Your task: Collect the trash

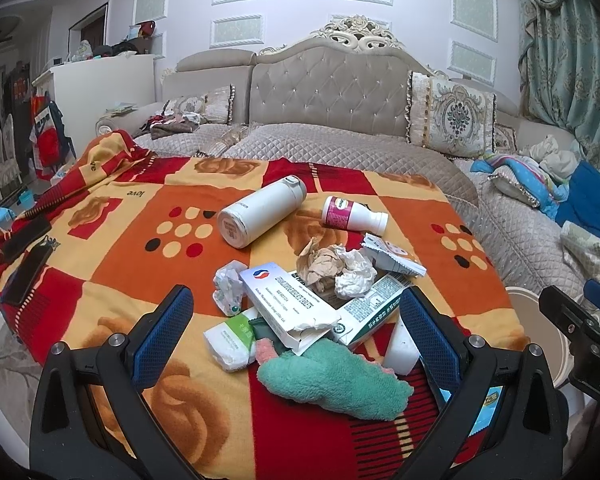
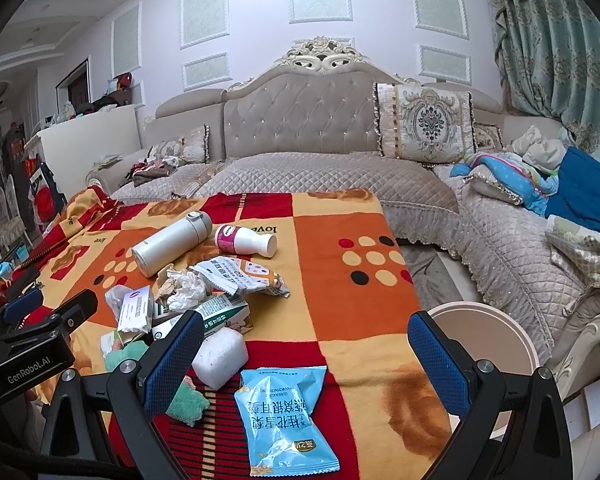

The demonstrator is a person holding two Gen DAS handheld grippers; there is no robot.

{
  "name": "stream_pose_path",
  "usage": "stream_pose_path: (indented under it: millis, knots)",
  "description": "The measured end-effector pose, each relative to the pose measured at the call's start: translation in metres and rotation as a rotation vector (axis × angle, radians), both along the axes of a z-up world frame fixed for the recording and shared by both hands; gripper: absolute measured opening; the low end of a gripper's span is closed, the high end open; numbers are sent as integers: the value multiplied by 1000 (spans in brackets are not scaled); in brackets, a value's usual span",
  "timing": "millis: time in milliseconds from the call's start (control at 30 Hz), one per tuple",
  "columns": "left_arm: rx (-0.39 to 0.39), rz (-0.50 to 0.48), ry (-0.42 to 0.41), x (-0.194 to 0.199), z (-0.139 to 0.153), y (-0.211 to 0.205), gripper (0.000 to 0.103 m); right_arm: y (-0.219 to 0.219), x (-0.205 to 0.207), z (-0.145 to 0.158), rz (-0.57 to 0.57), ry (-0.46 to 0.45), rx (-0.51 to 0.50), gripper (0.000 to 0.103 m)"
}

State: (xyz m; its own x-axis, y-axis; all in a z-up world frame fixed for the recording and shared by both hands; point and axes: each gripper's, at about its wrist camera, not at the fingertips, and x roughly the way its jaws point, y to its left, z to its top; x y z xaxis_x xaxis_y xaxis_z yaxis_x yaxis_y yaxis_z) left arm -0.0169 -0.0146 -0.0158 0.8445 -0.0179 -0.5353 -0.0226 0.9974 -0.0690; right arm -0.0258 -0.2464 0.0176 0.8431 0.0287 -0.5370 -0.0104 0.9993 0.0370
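Both grippers, left (image 1: 296,320) and right (image 2: 306,354), hung spread, holding nothing. Trash incl. flat blue snack packet (image 2: 286,412) lay on blanket. Risk: jaws snagging green fuzzy cloth (image 1: 332,376) w/ cartons.

Both grippers hovered side by side, pointing forward. The left gripper (image 1: 296,316) had its blue-padded fingers (image 1: 164,330) spread wide, holding nothing. The right gripper (image 2: 306,350) likewise stood wide apart and empty.
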Motion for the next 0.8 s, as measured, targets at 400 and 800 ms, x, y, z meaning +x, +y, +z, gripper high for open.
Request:
stream_pose_path:
  millis: [400,800]
  knots:
    - [0,-2,15,1,-4,-1,102,1,1,-4,7,21,-4,101]
    - [-7,-48,87,8,-10,4,102,-1,3,-8,18,52,-1,101]
